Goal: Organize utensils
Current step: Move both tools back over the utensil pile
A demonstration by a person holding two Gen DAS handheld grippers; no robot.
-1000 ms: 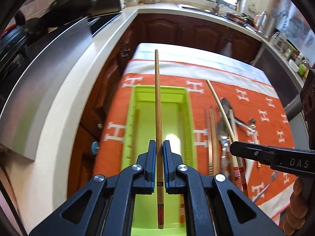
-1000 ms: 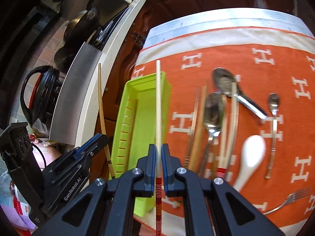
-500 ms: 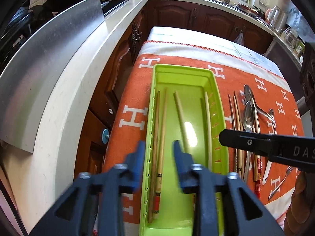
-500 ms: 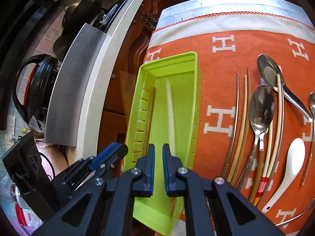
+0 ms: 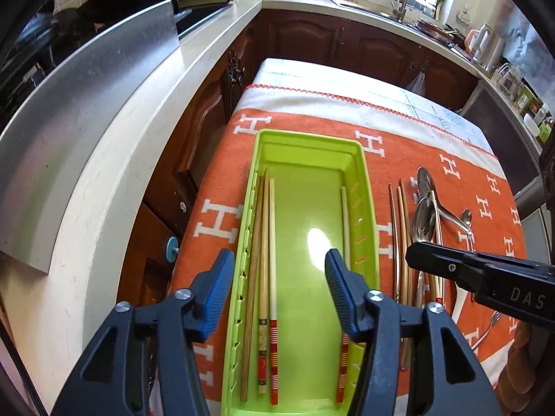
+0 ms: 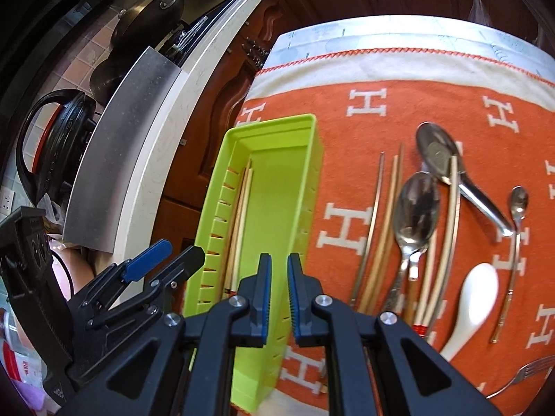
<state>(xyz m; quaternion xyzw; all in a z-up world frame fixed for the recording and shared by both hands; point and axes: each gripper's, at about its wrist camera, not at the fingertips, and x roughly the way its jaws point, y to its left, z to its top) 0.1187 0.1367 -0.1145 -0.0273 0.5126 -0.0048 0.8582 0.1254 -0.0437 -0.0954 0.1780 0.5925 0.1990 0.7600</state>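
Four chopsticks lie in the green tray: three along its left wall, one along its right wall. Left tongs hover over the tray's near end, jaws opening, nothing between them. Right tongs sit over the tray's near right rim, jaws almost together, a narrow gap, nothing held. Step looks like release just done, both tongs free. Right of the tray, on the orange cloth covering the table: loose chopsticks, metal spoons, a white spoon, a small spoon, a fork at near right. Next move likely calls for the right tongs to shift right, open, and pinch another chopstick from the pile.
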